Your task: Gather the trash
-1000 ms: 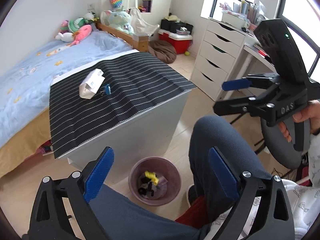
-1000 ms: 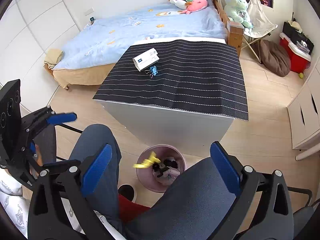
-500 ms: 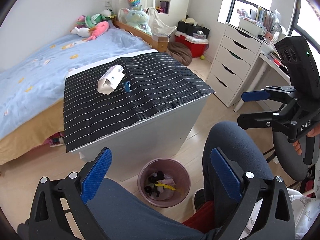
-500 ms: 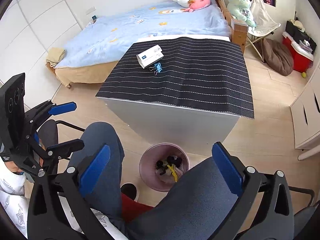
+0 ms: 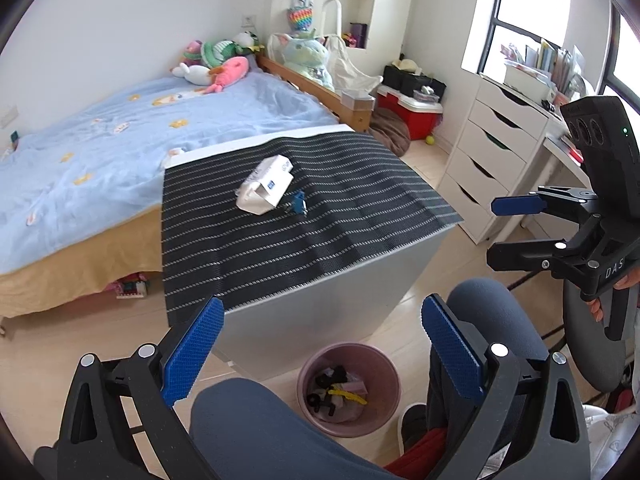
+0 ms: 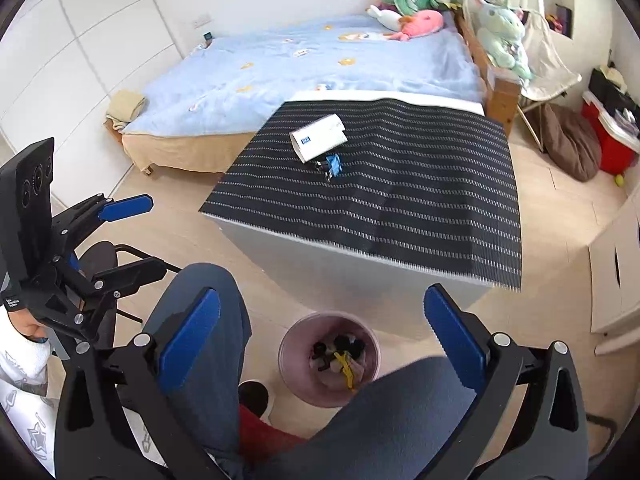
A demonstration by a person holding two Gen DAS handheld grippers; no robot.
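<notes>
round pink bin [image 5: 349, 388] holds scraps; crumpled white carton [image 5: 264, 186] on ribbed mat [image 5: 304, 240].

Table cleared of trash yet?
No: a white box and blue clips lie on the striped mat; both claws are open, holding nothing.

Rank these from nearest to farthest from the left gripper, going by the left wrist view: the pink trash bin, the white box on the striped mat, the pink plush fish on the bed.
1. Pink trash bin: on the floor, just ahead of the open left gripper.
2. White box: mid-mat, beside the blue clips.
3. Pink plush fish: at the bed's far end, against the wall.
</notes>
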